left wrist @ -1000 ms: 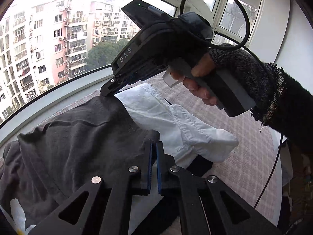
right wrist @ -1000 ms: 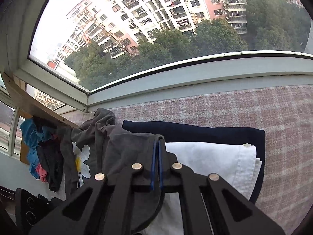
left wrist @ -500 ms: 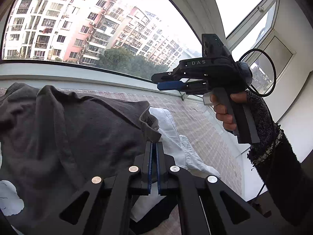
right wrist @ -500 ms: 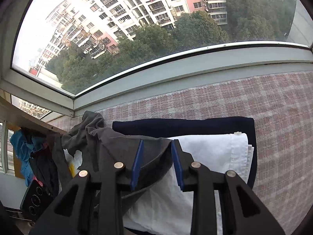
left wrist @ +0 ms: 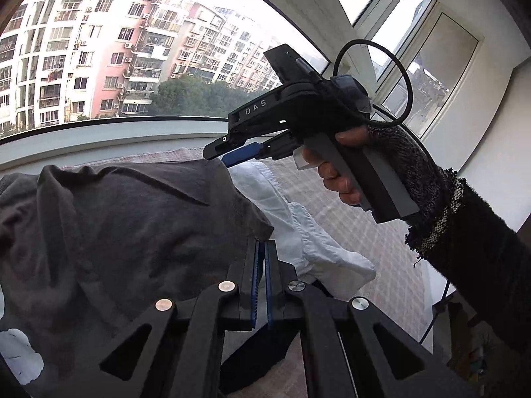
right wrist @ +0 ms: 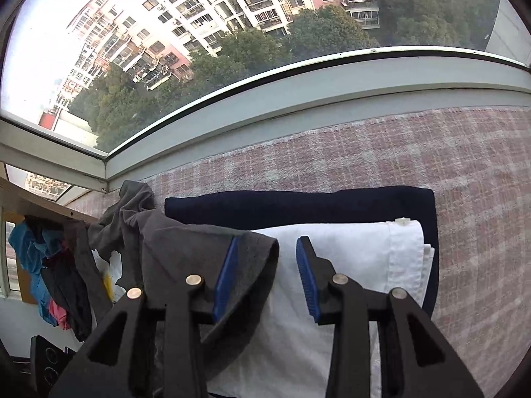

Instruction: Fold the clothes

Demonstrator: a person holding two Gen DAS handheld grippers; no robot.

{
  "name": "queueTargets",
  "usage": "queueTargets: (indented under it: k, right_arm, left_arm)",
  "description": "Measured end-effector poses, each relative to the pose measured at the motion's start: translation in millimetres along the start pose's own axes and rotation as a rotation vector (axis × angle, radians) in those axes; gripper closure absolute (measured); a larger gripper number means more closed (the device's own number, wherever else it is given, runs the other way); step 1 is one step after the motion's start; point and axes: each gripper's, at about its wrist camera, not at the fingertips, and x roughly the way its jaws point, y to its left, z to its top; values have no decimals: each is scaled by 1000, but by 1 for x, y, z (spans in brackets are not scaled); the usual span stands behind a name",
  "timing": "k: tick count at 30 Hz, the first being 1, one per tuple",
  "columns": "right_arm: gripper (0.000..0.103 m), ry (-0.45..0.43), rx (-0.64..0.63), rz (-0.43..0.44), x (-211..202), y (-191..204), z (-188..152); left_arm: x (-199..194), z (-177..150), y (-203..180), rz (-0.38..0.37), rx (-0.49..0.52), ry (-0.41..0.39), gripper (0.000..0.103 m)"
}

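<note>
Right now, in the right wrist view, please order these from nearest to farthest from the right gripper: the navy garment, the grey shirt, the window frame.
1. grey shirt: its edge lies between the opening jaws of the right gripper, against the left pad.
2. navy garment: folded, just beyond the fingertips.
3. window frame: across the back.

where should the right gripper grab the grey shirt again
On the loose folded corner of the grey shirt draped over the white shirt. Come from above: the right gripper, jaws opening, already straddles that raised edge, while the left gripper pinches the near hem.
</note>
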Motion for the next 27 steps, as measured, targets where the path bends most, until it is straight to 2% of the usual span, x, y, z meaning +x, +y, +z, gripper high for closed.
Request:
queueTargets:
  k: [2,3,4,5,8,12,15,20,24,27]
  right_arm:
    - [66,0,-24,14,5,4,-2]
    - [73,-4,-39,33,6,7,-3]
    - [93,-11,-61,40,6,11,-5]
    - [95,-20,-85,34,3,15,-6]
    - [96,-51,-120,28,-9,25,-7]
    - [96,-106,-90,88,-36,32,-1]
    - [96,-125,-73,142,-51,49,6]
    - [96,-120,-157,180,-49,121,14]
    - [96,-80,-274,192,-26,193,11]
    - [96,-20,-302,196,5,237,7]
  left_arm:
    - [1,1,-2,3,11,6,100]
    - [0,0,-3,17,24,15,100]
    - [-1,0,-4,32,38,24,100]
    - [-2,1,-5,28,44,29,100]
    - [-4,3,-10,29,52,33,100]
    - [-9,4,-4,17,19,6,100]
    - [-21,4,1,9,-26,-45,100]
    - [-56,-14,24,46,-169,-159,101]
    - [-81,-39,55,90,-286,-198,103]
    - [-92,-58,77,101,-373,-203,103]
